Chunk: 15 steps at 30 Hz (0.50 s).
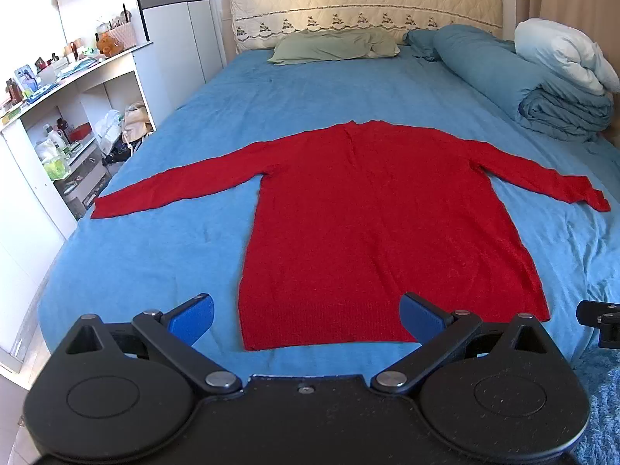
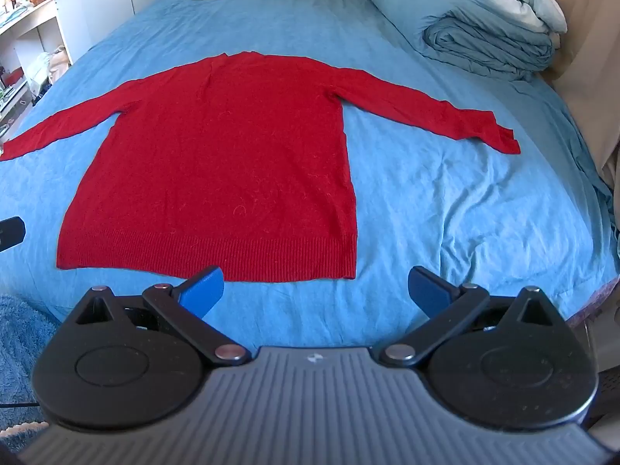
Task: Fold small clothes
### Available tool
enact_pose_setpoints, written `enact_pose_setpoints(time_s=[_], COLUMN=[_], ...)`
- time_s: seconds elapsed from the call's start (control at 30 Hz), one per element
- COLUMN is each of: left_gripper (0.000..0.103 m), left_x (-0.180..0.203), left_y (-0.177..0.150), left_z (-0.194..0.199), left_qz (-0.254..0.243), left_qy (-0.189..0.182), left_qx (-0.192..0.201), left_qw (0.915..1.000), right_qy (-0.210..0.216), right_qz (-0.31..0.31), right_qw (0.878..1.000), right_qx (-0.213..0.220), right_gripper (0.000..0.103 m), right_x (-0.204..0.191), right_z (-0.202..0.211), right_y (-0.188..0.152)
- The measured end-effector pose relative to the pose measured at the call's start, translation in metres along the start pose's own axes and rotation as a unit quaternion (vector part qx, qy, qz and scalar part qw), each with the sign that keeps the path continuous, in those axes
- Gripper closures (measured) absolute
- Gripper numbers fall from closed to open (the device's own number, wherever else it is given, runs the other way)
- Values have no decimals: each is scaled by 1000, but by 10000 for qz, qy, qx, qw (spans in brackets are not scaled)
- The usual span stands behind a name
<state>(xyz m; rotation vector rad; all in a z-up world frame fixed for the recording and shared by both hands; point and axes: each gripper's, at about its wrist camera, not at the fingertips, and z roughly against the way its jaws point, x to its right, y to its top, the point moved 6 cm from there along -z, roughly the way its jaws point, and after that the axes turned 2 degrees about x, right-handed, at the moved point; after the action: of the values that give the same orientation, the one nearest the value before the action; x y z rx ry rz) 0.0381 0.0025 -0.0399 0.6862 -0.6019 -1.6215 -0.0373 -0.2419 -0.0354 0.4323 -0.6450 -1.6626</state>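
A red long-sleeved sweater (image 1: 379,224) lies flat on the blue bed sheet (image 1: 162,255), sleeves spread out to both sides, hem toward me. It also shows in the right wrist view (image 2: 224,155). My left gripper (image 1: 306,316) is open and empty, hovering just above the hem's left part. My right gripper (image 2: 316,290) is open and empty, just in front of the hem's right corner (image 2: 348,267). A part of the right gripper shows at the edge of the left wrist view (image 1: 600,317).
A green pillow (image 1: 333,46) and a rolled blue duvet (image 1: 534,77) with a white pillow (image 1: 569,54) lie at the bed's head and right side. White shelves (image 1: 58,124) with clutter stand left of the bed. A blue rug (image 2: 19,341) lies on the floor.
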Motion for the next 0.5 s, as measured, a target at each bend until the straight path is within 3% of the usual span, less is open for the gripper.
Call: enact_pose_setpoints(time_s=[0.5], left_gripper=[0], left_x=[0], left_y=[-1], left_z=[3], left_qz=[-53], left_qy=[-13], left_qx=[55], left_qw=[10000], right_qy=[-3], right_qz=[-9], right_qw=[10000], right_qx=[-4], right_gripper=[0], right_x=[3], right_z=[-1], right_y=[2])
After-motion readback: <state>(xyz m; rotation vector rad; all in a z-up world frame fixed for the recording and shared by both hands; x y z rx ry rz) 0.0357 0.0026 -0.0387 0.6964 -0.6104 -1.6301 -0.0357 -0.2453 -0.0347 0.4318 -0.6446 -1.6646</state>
